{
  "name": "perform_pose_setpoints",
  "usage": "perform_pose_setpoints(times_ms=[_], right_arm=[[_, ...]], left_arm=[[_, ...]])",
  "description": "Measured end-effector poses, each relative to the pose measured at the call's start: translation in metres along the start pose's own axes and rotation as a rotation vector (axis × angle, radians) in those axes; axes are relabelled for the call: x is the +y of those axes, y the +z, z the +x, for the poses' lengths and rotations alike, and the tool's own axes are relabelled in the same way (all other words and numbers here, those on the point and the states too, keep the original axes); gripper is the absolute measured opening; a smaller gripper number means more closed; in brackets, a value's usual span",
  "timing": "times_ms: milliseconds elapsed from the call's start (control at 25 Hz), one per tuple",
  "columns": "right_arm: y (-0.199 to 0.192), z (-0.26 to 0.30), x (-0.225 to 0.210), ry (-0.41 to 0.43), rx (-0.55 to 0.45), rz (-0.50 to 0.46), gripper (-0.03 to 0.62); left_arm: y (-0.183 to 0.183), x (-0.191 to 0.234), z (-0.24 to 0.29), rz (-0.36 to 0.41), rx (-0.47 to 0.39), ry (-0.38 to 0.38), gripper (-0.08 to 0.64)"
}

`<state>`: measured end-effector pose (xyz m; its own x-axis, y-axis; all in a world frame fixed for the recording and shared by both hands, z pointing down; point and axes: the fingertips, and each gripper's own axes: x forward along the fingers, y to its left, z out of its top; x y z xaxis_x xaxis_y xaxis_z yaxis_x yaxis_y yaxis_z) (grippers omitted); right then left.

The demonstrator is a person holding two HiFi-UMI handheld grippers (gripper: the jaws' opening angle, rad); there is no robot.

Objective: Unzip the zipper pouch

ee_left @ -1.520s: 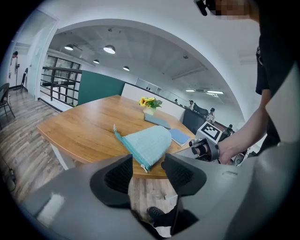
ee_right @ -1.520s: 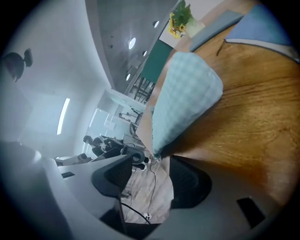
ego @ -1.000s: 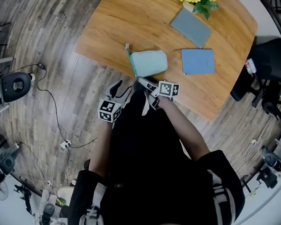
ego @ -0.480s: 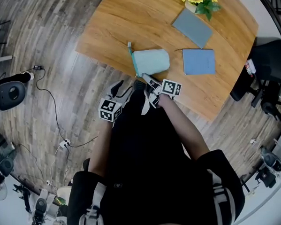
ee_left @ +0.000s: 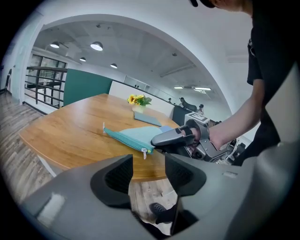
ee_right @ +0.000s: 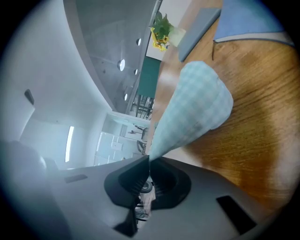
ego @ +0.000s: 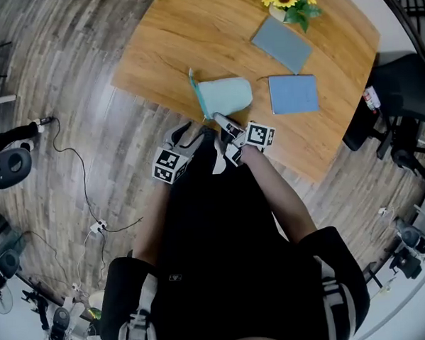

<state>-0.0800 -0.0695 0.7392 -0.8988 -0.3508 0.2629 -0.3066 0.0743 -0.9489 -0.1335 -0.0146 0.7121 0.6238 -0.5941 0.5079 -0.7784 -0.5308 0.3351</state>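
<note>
Mint-green zipper pouch [ego: 224, 95] pinned at its near corner, zip not yet drawn.
My right gripper [ee_right: 149, 165] has just been closing and now clamps tight on the pouch's fabric corner at the edge of the wooden table [ego: 191, 39]. I judge this hold is there to anchor the pouch so it cannot slide once the slider is tugged. My left gripper [ee_left: 149, 161] hangs just off the table edge, jaws apart with nothing between them. It is aimed at the zipper pull [ee_left: 144, 153], which dangles at the near end of the teal zipper [ee_left: 123, 139]. That zipper looks fully done up.
</note>
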Motion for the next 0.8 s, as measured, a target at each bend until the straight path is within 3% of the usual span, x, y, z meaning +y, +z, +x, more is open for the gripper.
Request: perform_pose_setpoints(times_ms=[800], right_arm=[[0.024,-0.026,0.043,0.046,-0.021,-0.113,0.008]], left_arm=[[0.045,-0.021,0.012,0.106,-0.048,-0.073,0.198]])
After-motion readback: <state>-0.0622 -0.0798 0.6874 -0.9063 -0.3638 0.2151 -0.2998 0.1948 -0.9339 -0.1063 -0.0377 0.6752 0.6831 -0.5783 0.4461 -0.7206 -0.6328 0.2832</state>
